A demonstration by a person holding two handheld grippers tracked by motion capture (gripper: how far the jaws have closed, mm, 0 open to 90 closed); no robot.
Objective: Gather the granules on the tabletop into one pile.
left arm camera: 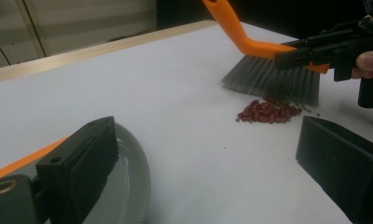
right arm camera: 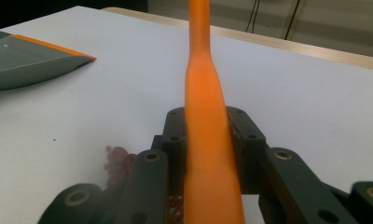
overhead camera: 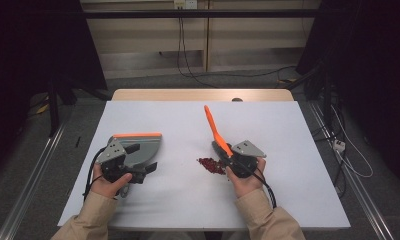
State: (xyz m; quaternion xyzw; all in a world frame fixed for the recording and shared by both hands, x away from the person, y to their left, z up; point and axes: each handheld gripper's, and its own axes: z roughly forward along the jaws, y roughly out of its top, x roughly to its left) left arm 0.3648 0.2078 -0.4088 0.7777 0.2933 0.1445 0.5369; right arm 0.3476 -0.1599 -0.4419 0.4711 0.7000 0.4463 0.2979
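A small pile of red beans [overhead camera: 211,165] [left arm camera: 268,111] [right arm camera: 119,161] lies on the white table. My right gripper [overhead camera: 228,151] [right arm camera: 208,135] is shut on the orange handle of a brush [overhead camera: 214,127] [right arm camera: 204,93]. The grey bristles [left arm camera: 273,79] rest on the table just behind the beans. To the left lies a grey dustpan [overhead camera: 143,145] [left arm camera: 128,186] [right arm camera: 26,65] with an orange edge. My left gripper [overhead camera: 144,159] [left arm camera: 208,154] is open, one jaw over the pan and the other above bare table. Its jaws point toward the beans.
The table [overhead camera: 188,200] has a wooden strip [overhead camera: 198,95] along its far edge. Cables [overhead camera: 188,70] trail on the floor behind it, and a power strip [overhead camera: 339,145] lies on the floor to the right. Metal rails run along both sides.
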